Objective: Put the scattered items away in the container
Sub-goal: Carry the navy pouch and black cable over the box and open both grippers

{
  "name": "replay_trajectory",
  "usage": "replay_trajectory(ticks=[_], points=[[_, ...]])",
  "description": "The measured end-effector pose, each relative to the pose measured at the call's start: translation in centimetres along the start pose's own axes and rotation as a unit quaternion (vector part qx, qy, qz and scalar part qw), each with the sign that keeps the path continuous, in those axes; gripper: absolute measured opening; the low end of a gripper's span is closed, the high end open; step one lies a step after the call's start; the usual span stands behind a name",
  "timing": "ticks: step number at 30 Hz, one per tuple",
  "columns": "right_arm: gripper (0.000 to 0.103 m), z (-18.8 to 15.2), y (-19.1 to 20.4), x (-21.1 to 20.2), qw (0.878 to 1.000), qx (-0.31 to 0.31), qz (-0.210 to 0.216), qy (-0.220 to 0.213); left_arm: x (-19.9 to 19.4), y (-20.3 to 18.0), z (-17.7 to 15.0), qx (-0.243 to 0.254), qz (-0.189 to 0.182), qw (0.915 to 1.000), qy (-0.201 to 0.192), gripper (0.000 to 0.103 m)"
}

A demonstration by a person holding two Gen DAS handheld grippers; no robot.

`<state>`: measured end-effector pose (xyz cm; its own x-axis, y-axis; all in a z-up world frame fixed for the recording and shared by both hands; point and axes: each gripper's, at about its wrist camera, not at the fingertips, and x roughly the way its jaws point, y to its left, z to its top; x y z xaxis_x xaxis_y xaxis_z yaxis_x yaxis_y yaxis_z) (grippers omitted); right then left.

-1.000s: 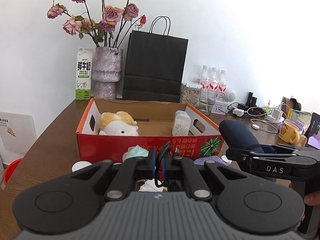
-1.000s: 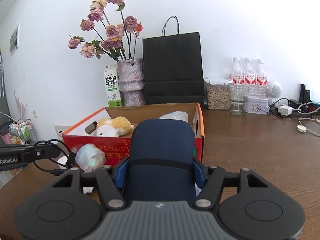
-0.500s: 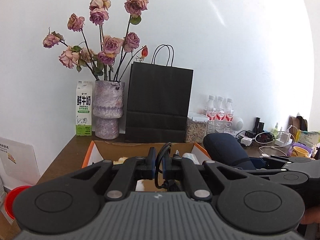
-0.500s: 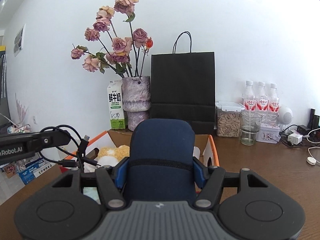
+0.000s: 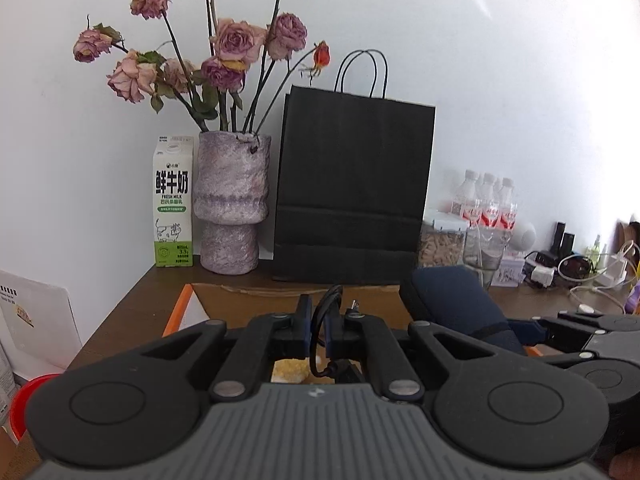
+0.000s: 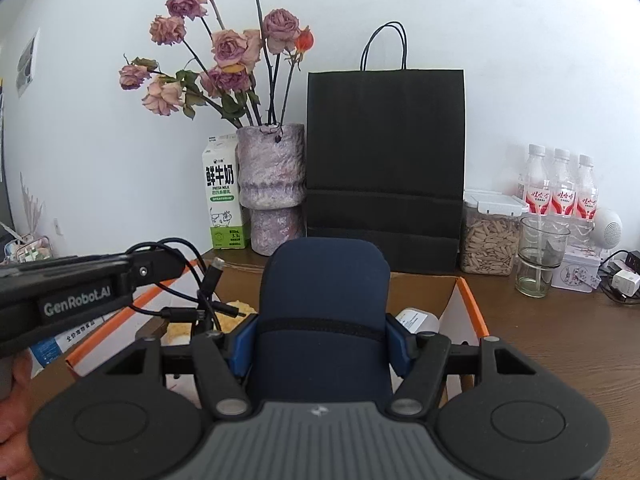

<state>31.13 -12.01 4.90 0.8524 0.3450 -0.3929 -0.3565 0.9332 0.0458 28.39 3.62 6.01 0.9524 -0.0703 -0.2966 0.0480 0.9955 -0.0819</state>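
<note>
Cardboard box (image 6: 468, 300) with the orange rim is sitting on the brown counter (image 6: 560, 336), open at the top, right under both claws. The left claw (image 5: 322, 322) is hanging over the box with its jaws pinched tight on a black cable (image 5: 320, 312); the loop is poking up between the fingers and, in the right wrist view, the loose ends with their plugs (image 6: 212, 276) are dangling down toward the box. The right claw (image 6: 322, 344) is standing about half open, its blue pads (image 6: 242, 344) pressing on both sides of a dark blue padded case (image 6: 324, 292), which is sticking out upright ahead of it, above the box. Inside the box a yellow plush toy (image 6: 236, 314) is lying near the left side and a white bottle (image 6: 416, 320) is resting by the right wall. Behind the box, against the white wall, a milk carton (image 6: 222, 196) is standing just beside a purple vase (image 6: 272, 188) of dried roses (image 6: 232, 48), with a black paper bag (image 6: 384, 160) next to it. Further right on the counter a jar of seeds (image 6: 490, 236), a glass (image 6: 540, 256) and three water bottles (image 6: 560, 188) are lining up, with chargers and cords (image 5: 580, 272) near the far edge. A person's hand (image 6: 14, 424) is showing at the lower left, gripping the left claw's handle.
</note>
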Motion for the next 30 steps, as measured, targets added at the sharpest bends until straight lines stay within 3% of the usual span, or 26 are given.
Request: replay_trajectory(ticks=[5,16,18,20,21,23,26,30], points=[[0.063,-0.9,0.0,0.8,1.0,-0.017,-0.011,0.002,1.2,0.2,-1.0,0.002,0.008,0.9998,0.019,0.007],[0.064,-1.1,0.2,0.3,1.0,-0.017,-0.009,0.004,0.4,-0.7,-1.2,0.026,0.029,0.9993,-0.001,0.009],[0.074,-0.9,0.1,0.4,1.0,-0.013,-0.009,0.007,0.4,-0.7,-1.1,0.028,0.042,0.9987,0.002,0.029],[0.092,-0.7,-0.2,0.1,1.0,-0.007,-0.026,0.006,0.3,-0.5,-0.9,0.018,0.08,0.9966,0.002,0.095],[0.096,-0.4,-0.4,-0.2,0.999,-0.002,-0.042,0.002,0.2,-0.3,-0.8,0.013,0.105,0.9944,-0.006,0.103],[0.103,0.2,-1.1,-0.8,0.999,0.009,-0.04,0.001,-0.1,0.0,-0.5,0.013,0.102,0.9946,-0.013,0.103],[0.103,0.8,-1.7,-1.4,1.0,0.019,-0.013,0.011,-0.6,-0.2,-0.2,0.009,0.084,0.9964,-0.008,0.103],[0.103,1.0,-1.6,-1.6,1.0,0.011,-0.017,0.01,-0.9,-0.6,0.1,0.019,0.092,0.9955,-0.009,0.103]])
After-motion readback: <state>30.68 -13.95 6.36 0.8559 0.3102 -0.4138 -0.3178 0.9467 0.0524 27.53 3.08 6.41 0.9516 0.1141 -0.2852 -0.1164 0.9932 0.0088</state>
